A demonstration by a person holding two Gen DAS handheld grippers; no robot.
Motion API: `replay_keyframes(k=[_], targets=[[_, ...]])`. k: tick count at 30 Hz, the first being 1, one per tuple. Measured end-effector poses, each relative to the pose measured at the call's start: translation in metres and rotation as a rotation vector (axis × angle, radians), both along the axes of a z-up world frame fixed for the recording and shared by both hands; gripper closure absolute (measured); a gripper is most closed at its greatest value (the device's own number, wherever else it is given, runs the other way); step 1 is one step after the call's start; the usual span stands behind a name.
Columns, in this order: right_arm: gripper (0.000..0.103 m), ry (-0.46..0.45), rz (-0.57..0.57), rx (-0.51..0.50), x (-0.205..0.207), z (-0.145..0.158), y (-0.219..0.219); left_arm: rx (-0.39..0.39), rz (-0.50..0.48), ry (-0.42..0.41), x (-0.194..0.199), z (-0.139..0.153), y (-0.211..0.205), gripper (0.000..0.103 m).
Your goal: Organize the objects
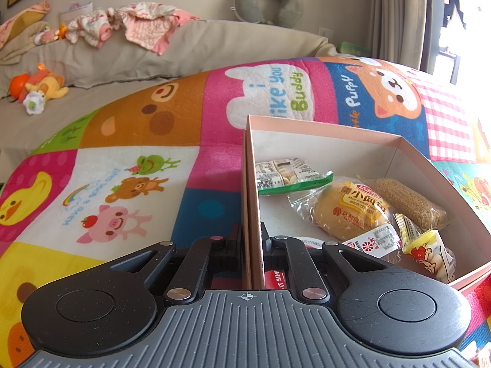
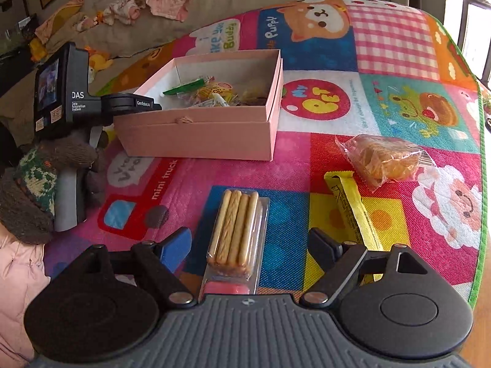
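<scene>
A pink cardboard box (image 1: 325,127) (image 2: 196,136) lies open on the colourful play mat and holds several wrapped snacks, among them a small bread bun (image 1: 349,211). My left gripper (image 1: 251,239) is shut on the box's left wall, and it shows from outside in the right wrist view (image 2: 135,102). My right gripper (image 2: 250,245) is open, its fingers on either side of a clear pack of biscuit sticks (image 2: 234,230) lying on the mat. A wrapped cake (image 2: 385,158) and a yellow stick packet (image 2: 353,208) lie to its right.
The play mat (image 2: 399,46) covers the table. Its green edge (image 2: 481,184) runs down the right. A beige sofa (image 1: 184,52) with pink clothes and plush toys stands behind. A gloved hand (image 2: 36,178) holds the left gripper's handle.
</scene>
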State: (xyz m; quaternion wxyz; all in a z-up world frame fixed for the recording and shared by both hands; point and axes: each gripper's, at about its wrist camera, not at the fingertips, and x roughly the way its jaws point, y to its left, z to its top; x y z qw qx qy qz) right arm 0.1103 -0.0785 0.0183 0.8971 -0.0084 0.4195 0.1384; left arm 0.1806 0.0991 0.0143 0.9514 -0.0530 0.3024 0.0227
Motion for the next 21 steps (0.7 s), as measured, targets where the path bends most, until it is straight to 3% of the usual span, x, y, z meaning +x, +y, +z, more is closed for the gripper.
replay_keyframes(k=[8, 16, 21], targets=[[0.047, -0.015, -0.129, -0.082, 0.003, -0.007, -0.025, 0.000, 0.000, 0.000, 0.000, 0.000, 0.000, 0.092], [0.047, -0.039, -0.207, -0.008, -0.002, -0.003, -0.060, 0.000, 0.000, 0.000, 0.000, 0.000, 0.000, 0.092], [0.046, -0.106, -0.278, -0.049, -0.003, 0.004, -0.079, 0.000, 0.000, 0.000, 0.000, 0.000, 0.000, 0.092]])
